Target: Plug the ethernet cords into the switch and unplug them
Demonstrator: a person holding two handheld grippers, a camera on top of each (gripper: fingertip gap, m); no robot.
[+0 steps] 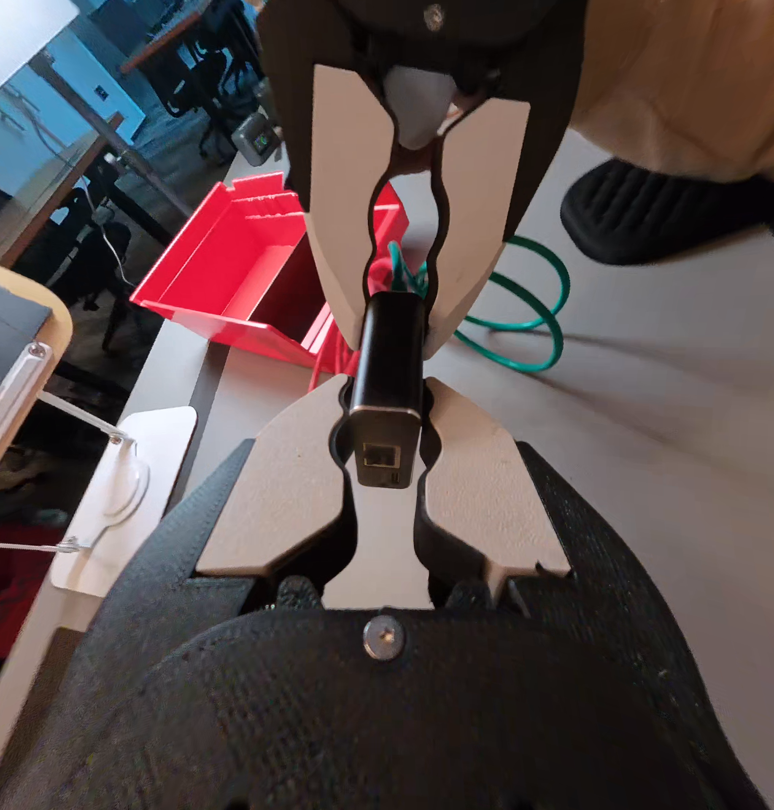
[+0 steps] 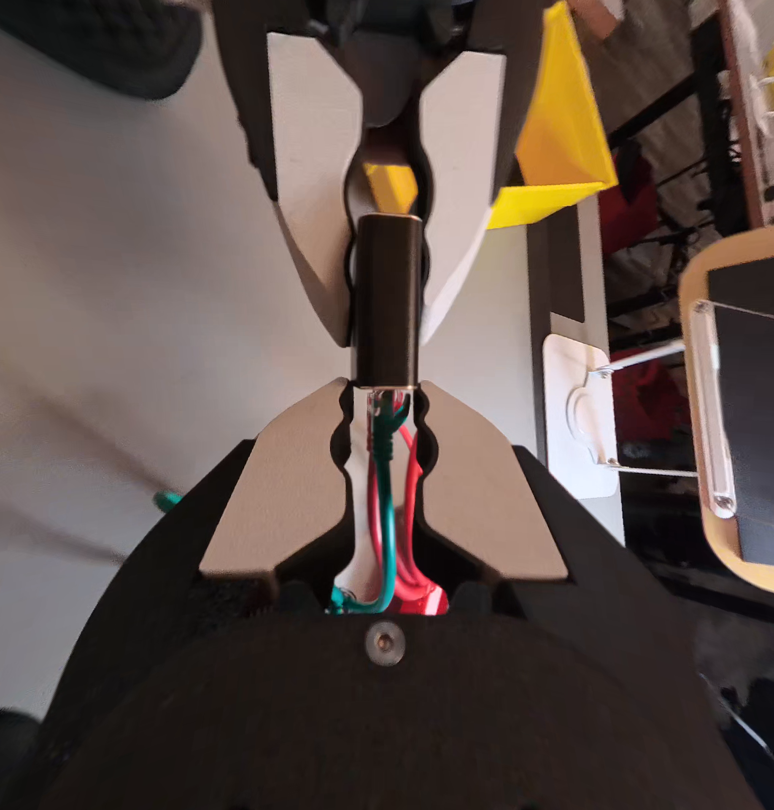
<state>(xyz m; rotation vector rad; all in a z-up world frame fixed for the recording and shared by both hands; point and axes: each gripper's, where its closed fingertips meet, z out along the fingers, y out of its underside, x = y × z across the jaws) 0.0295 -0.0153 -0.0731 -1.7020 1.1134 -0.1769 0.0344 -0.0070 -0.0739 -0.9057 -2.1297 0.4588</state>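
**Switch held at both ends, cords plugged in**

The left claw (image 1: 387, 390) is clenched on the near end of the black switch (image 1: 387, 350); the right claw (image 2: 385, 385) grips its opposite end, holding it above the tabletop (image 1: 595, 438). A green cord (image 2: 387, 482) and red cords (image 2: 413, 473) sit in its ports, so plugging looks done; unplugging remains. The red bin (image 1: 253, 280) on the left appears empty; the yellow bin's (image 2: 556, 144) contents are hidden.

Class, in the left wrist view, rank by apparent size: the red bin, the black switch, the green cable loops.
1. red bin
2. green cable loops
3. black switch; nearer the camera, so true size is unsure.
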